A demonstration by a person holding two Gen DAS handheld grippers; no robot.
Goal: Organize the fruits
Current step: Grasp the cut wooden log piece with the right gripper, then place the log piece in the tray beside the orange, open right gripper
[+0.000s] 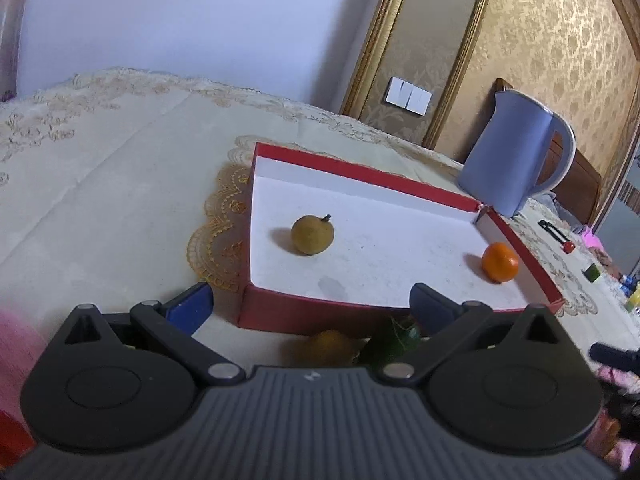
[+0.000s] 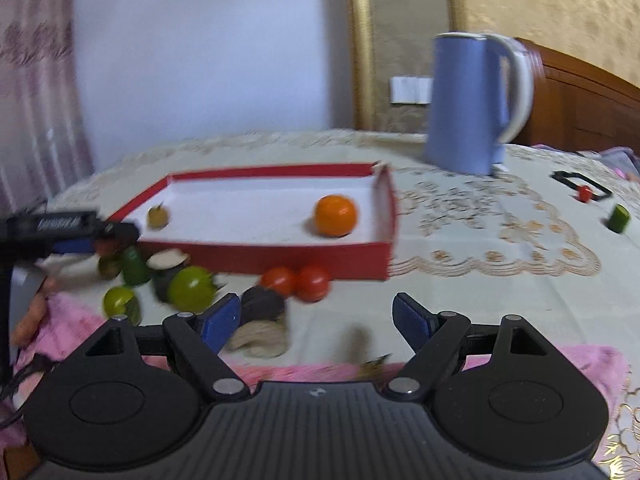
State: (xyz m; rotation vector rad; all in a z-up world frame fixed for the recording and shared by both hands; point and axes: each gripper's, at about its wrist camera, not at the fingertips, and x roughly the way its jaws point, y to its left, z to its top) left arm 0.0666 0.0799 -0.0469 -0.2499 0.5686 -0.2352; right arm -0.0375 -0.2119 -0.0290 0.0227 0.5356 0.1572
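Observation:
A red tray with a white floor (image 1: 420,184) (image 2: 280,254) holds a brown round fruit (image 1: 312,235) (image 2: 158,216) and an orange (image 1: 499,262) (image 2: 335,215). My left gripper (image 1: 312,308) is open and empty, just in front of the tray's near wall, above an orange-yellow fruit (image 1: 330,346) and a green one (image 1: 396,338). It shows at the left of the right wrist view (image 2: 80,236). My right gripper (image 2: 316,322) is open and empty. Two red tomatoes (image 2: 296,282), green fruits (image 2: 192,288) and a dark piece (image 2: 264,304) lie before the tray.
A blue kettle (image 1: 516,152) (image 2: 472,104) stands behind the tray's right end. A small green piece (image 2: 618,218) and a black-framed red item (image 2: 584,192) lie at the right. A pink cloth (image 2: 560,364) covers the near table edge. Lace tablecloth (image 1: 100,168) spreads left.

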